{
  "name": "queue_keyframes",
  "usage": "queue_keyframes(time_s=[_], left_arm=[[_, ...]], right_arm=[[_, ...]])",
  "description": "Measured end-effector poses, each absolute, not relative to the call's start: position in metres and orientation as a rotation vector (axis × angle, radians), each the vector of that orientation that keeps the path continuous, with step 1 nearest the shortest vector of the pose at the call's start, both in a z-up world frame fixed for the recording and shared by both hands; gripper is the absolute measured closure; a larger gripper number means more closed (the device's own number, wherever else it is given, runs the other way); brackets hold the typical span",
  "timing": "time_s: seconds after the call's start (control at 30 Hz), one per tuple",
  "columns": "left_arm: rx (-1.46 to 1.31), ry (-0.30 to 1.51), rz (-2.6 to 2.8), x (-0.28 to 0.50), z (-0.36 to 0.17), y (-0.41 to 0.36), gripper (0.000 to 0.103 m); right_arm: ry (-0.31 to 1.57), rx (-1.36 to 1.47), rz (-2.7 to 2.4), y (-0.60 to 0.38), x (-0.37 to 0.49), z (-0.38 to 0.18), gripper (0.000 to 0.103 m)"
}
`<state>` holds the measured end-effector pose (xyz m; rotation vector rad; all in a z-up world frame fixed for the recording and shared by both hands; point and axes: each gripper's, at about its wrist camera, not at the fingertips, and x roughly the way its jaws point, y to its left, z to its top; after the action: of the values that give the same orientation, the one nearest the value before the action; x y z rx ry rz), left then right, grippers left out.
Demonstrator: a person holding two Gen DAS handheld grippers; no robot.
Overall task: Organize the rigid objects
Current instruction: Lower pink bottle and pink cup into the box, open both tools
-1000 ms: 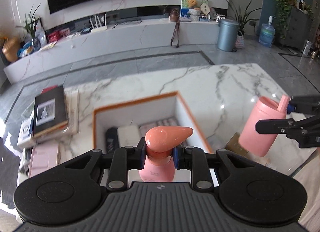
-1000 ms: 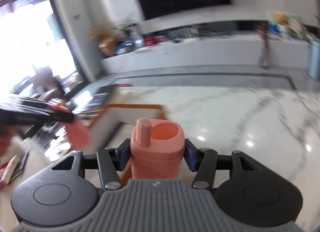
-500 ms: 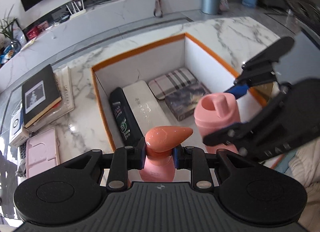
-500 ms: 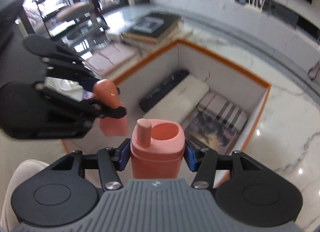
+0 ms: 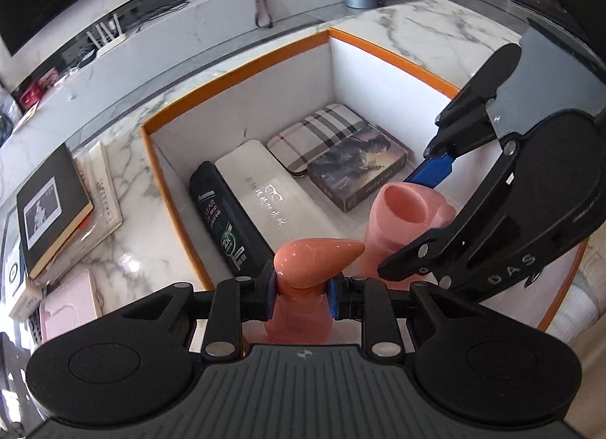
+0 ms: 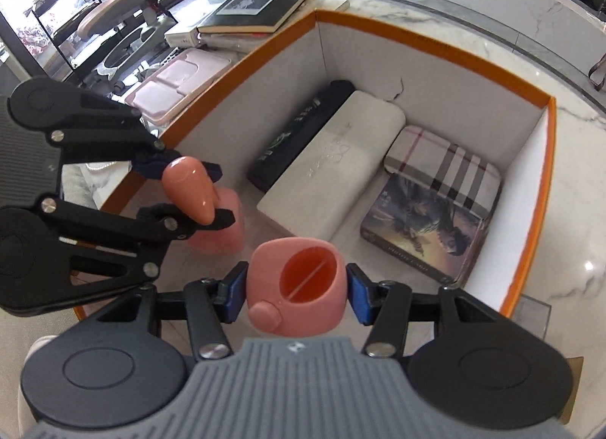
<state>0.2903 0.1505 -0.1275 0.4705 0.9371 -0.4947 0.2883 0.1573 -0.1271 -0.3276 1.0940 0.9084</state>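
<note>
While glossy teardrop-capped bottle (image 5: 299, 287) hangs clamped, orange-rimmed box (image 5: 235, 60) holds flat cases.

Both grippers are black plastic: the left gripper (image 5: 301, 297) and right gripper (image 6: 295, 293) each have two round discs on the housing, jointed bars with silver screws, blue pads (image 6: 235, 293) and a ribbed grey front plate. The right one bears the letters "DAS".

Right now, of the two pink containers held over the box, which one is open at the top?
The pink cup in the right gripper: you can see into it. The pink pump bottle in the left gripper is capped by its nozzle.
</note>
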Motion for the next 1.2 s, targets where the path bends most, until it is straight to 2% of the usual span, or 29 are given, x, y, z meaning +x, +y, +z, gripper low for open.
queue_keyframes(time_s=[0.33,0.5,0.57,0.8,0.87,0.93,1.07,1.1,1.2], left_arm=[[0.58,0.925,-0.459,0.286,-0.134,0.141,0.067],[0.549,0.888,-0.414,0.278,-0.124,0.146,0.054],[0.497,0.885,-0.423,0.275,-0.117,0.153,0.049],[0.202,0.853,-0.366,0.256,-0.085,0.189,0.048],[0.075,0.873,-0.303,0.253,-0.082,0.202,0.048],[-0.023,0.924,-0.248,0.252,-0.085,0.213,0.053],[-0.085,0.963,-0.204,0.245,-0.091,0.219,0.075],[-0.108,0.965,-0.202,0.243,-0.092,0.219,0.077],[-0.167,0.964,-0.167,0.238,-0.096,0.223,0.084]], right_arm=[[1.099,-0.371,0.902,0.164,0.284,-0.135,0.048],[1.106,-0.365,0.909,0.163,0.283,-0.135,0.047],[1.111,-0.371,0.912,0.164,0.281,-0.135,0.046],[1.119,-0.381,0.919,0.161,0.275,-0.131,0.045],[1.121,-0.376,0.916,0.158,0.273,-0.128,0.041],[1.137,-0.363,0.913,0.155,0.273,-0.128,0.041],[1.154,-0.335,0.901,0.152,0.27,-0.131,0.043],[1.15,-0.333,0.893,0.153,0.269,-0.132,0.047],[1.158,-0.301,0.894,0.157,0.266,-0.133,0.048]])
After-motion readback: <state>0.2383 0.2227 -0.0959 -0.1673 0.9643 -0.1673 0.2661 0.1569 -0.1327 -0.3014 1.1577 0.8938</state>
